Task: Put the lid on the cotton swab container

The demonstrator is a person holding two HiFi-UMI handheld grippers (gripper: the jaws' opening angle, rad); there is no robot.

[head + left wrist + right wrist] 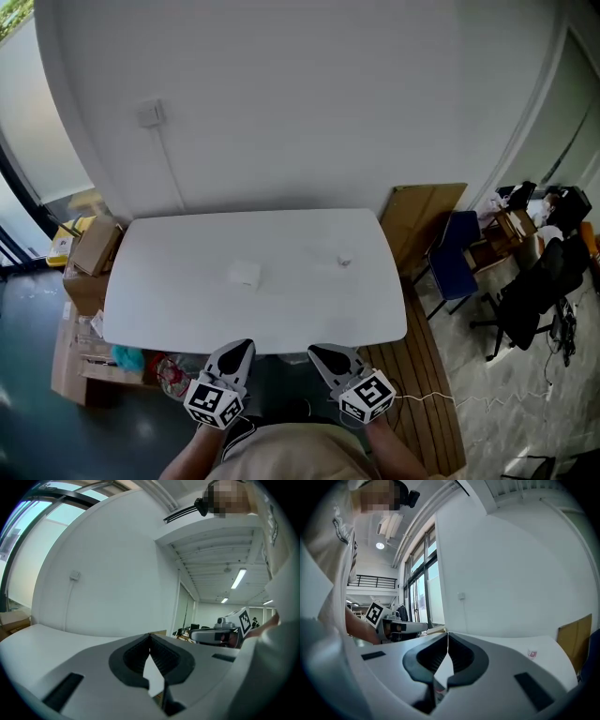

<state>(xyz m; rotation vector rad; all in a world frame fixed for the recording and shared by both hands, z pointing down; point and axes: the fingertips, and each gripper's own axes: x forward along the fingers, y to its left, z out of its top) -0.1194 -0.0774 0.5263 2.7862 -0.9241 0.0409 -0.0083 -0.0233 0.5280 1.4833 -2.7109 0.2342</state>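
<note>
Head view: the tiny cotton swab container [344,261] sits toward the tabletop's [169,300] right edge, its axis unreadable. The pale lid [245,273] lies to its left. Both are well beyond the left gripper [242,349] and right gripper [319,352], whose jaws are closed and empty.

- No word, number or brand name can be read in any of the three views.
- Low in the head view, the cubes on the left gripper [246,347] and the right gripper [316,351] carry black-and-white square marker patterns, with no letters or digits.
- At the right of the right gripper view, a small container [532,654] on the desk [506,644] has a reddish label, too small to read.
- At the upper left of the right gripper view, the person's shirt [337,524] bears dark print, too distorted to make out.
</note>
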